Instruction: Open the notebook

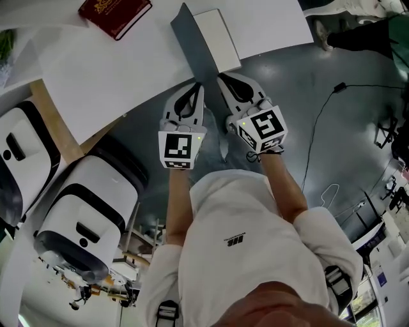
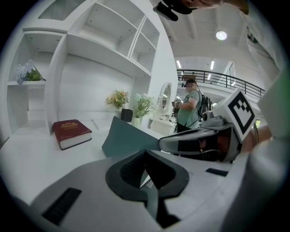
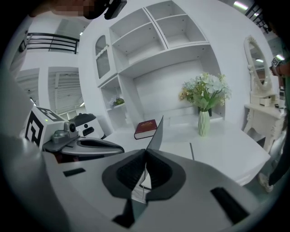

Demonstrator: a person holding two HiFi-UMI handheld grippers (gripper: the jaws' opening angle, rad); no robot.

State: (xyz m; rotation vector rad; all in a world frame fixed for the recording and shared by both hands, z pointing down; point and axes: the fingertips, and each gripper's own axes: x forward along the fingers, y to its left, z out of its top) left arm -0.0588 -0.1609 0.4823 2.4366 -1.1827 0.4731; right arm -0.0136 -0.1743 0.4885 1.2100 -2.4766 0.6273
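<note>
The notebook lies at the near edge of the white table [image 1: 128, 64]. Its grey cover [image 1: 192, 45] [image 2: 127, 138] stands raised above the white first page [image 1: 217, 38]. My right gripper [image 1: 220, 76] [image 3: 146, 152] is shut on the cover's near edge, and in the right gripper view the cover [image 3: 157, 133] rises edge-on from the jaws. My left gripper [image 1: 199, 86] [image 2: 146, 153] sits just to the left of the right one with its jaws together. Its tips are at the cover's lower edge, and I cannot tell whether they pinch it.
A red hardback book [image 1: 115, 14] [image 2: 71, 132] [image 3: 146, 128] lies farther back on the table. A vase of flowers [image 3: 204, 122] stands to the right, and potted plants [image 2: 136, 108] stand by the shelving. White machines [image 1: 89, 217] stand on the floor at the left. A person [image 2: 188, 108] stands in the background.
</note>
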